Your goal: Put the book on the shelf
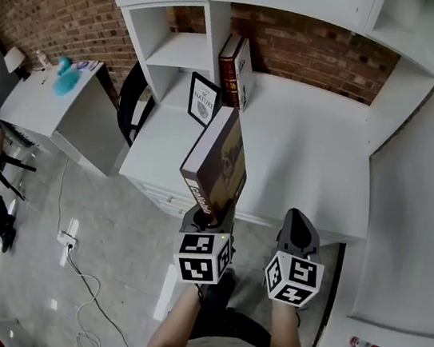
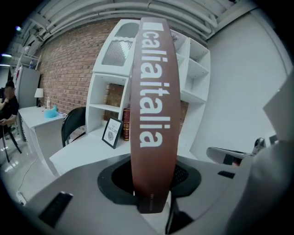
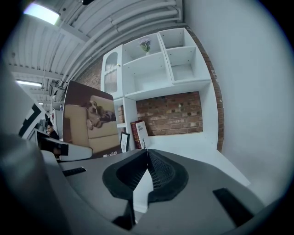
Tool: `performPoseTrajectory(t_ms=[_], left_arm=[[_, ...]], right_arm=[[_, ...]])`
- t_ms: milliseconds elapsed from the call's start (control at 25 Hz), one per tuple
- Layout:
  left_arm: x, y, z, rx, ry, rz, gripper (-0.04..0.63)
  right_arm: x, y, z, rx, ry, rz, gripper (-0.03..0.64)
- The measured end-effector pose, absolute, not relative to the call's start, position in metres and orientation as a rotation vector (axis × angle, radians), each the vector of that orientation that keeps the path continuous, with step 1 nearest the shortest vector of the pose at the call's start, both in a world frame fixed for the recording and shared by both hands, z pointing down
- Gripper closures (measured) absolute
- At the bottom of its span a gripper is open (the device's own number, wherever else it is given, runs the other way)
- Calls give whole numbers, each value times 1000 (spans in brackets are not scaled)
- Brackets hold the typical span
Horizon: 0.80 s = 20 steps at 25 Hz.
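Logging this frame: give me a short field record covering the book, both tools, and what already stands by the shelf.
held item: brown hardcover book with white spine lettering, standing upright
left tool: shut on the book's lower end
right tool: jaws together, nothing between them
target: white shelf unit, ahead; book not yet on it
already there: two upright books and a black-framed print on the white desk

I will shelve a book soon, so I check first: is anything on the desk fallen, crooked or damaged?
Nothing looks spilled or damaged. Two books stand against the shelf unit's upright; the pale outer one seems to lean a little on the dark one. The framed picture is propped at a tilt beside them, apparently on purpose.
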<state>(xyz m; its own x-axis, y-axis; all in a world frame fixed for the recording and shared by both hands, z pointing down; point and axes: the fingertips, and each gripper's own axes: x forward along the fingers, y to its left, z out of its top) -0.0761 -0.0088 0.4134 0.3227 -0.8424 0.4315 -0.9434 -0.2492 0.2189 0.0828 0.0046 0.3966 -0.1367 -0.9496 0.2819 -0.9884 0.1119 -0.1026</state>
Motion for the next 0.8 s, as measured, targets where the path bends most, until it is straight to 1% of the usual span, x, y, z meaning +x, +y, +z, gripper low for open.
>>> performPoseTrajectory(t_ms=[400,800], left_arm=[[-79,-73,416,2194,-1534,326,446],[-72,-106,427,2200,-1489,342,446]], right_arm=[[79,-54,400,2004,-2194,409,600],[82,-82,411,2014,-2161,436,600]])
